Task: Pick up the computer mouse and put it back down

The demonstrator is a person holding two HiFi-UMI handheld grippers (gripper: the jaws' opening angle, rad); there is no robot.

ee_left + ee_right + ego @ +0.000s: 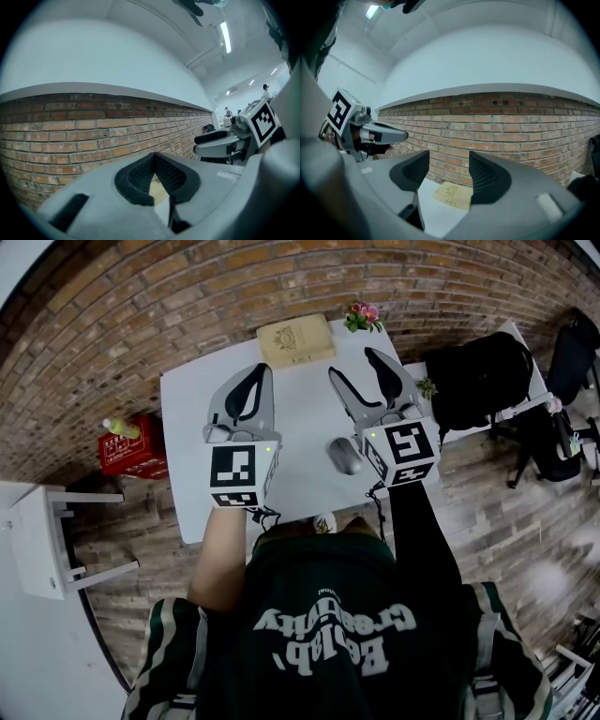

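Observation:
In the head view a grey computer mouse (pixel 345 456) lies on the white table (pixel 187 456), just left of the right gripper's marker cube. My right gripper (pixel 354 367) is held up off the table and points level at the brick wall. Its jaws stand open with nothing between them, and in the right gripper view (pixel 449 171) only the table and a tan book (pixel 452 195) show through the gap. My left gripper (pixel 255 378) hovers to its left, jaws together and empty; in the left gripper view (pixel 153 168) the pads meet. The mouse shows in neither gripper view.
The tan book (pixel 295 340) and a small bunch of flowers (pixel 364 315) sit at the table's far edge by the brick wall. A black backpack on a chair (pixel 473 381) stands to the right, a red crate (pixel 131 451) to the left, and a white shelf (pixel 42 540) at near left.

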